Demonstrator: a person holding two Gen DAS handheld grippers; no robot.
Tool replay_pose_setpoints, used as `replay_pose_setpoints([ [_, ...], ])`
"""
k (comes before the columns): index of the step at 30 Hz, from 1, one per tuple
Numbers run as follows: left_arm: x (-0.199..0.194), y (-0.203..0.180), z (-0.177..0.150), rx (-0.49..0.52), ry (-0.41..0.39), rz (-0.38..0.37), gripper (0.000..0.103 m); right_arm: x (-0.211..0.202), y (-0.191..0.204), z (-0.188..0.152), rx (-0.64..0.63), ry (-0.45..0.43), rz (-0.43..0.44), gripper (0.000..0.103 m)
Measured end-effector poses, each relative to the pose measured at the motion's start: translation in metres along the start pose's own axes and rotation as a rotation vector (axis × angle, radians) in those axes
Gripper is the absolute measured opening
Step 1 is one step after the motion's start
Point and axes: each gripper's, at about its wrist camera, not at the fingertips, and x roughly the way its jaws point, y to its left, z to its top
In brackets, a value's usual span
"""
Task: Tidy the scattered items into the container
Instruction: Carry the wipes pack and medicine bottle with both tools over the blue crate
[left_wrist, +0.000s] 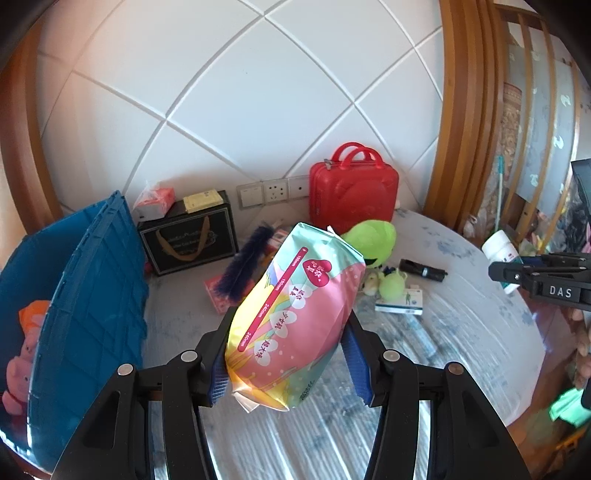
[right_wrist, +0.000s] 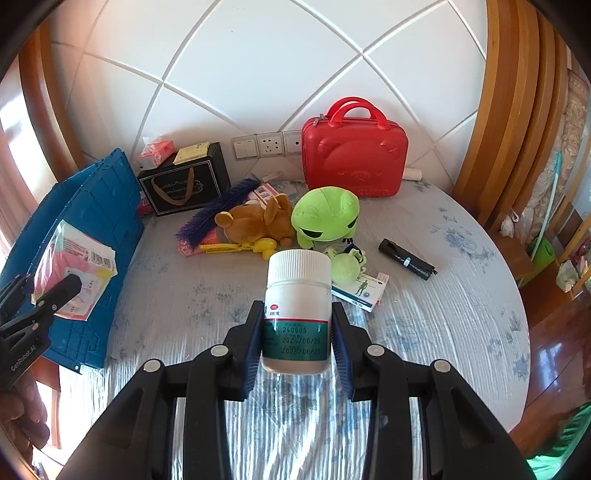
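Note:
My left gripper is shut on a pink and teal soft pack and holds it above the table, just right of the blue crate. The pack also shows in the right wrist view, in front of the crate. My right gripper is shut on a white pill bottle with a green label, held above the table. The bottle also shows at the right in the left wrist view. A pink plush and something orange lie inside the crate.
On the table lie a green frog plush, a brown bear plush, a blue brush, a yellow clip toy, a small green toy, a medicine box and a black tube. A red case and black gift box stand at the back.

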Motion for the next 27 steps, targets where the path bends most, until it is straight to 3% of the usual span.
replay_pose_setpoints([
  [15,-0.046,0.13,0.001,-0.039,-0.085,-0.003,0.052,-0.012,0.157,0.022,-0.104,-0.049,0.044,0.034],
  [27,-0.092,0.235,-0.023,-0.104,-0.129,0.075,0.052,-0.015,0.29,0.04,-0.219,-0.086,0.151,0.034],
])
